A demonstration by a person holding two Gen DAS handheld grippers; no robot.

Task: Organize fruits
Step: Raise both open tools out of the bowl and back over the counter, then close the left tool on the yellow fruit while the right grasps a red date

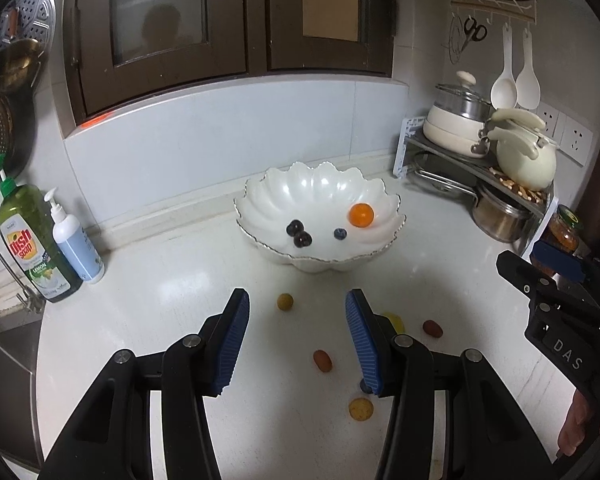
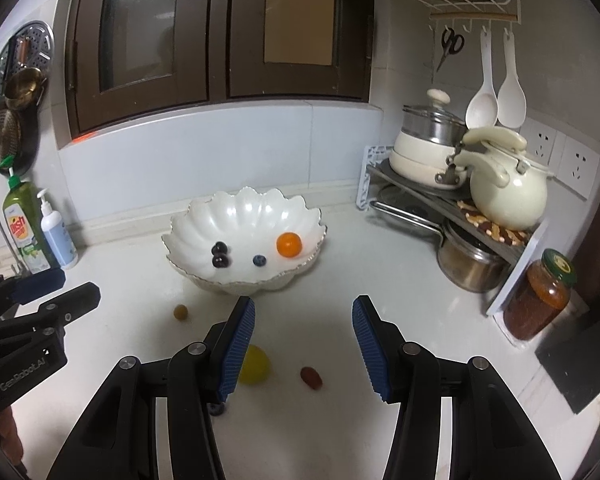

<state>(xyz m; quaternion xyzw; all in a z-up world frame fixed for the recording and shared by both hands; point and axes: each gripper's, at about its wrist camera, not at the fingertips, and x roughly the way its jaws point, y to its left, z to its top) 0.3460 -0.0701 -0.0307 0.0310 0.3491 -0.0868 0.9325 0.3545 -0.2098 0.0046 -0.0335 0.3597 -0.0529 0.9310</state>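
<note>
**Mia:** Look at the left claw (image 1: pixel 296 336). Are its blue fingers (image 1: pixel 232 344) together?

**Ben:** No, they are wide apart, and nothing is in them. The right claw (image 2: pixel 303 344) is the same, wide apart and holding nothing.

**Mia:** Why are they held like that?

**Ben:** I think they are ready to pick up a fruit. Both hang over the white worktop (image 1: pixel 160 320), and the little fruits lie right under them.

**Mia:** Which fruits are near the left claw?

**Ben:** A small reddish-orange one (image 1: pixel 323 361) lies between its fingers. A small yellow-brown one (image 1: pixel 285 302) is a bit further on, near the bowl. Another yellow-brown one (image 1: pixel 361 409) is close to the right finger.

**Mia:** And near the right claw?

**Ben:** A red one (image 2: pixel 311 377) lies between its fingers. A bigger yellow fruit (image 2: pixel 256 364) peeks out from behind its left finger. A blueberry (image 2: pixel 217 409) is half hidden lower down.

**Mia:** Where do they all go?

**Ben:** Into the white wavy bowl (image 1: pixel 260 196) at the back, I guess. It already holds two dark cherries (image 1: pixel 299 233), one blueberry (image 1: pixel 340 233) and a small orange (image 1: pixel 361 215).

**Mia:** So the job is not done?

**Ben:** Not yet. Several fruits are still on the worktop. They are round, so they may roll if a claw bumps them.
</note>
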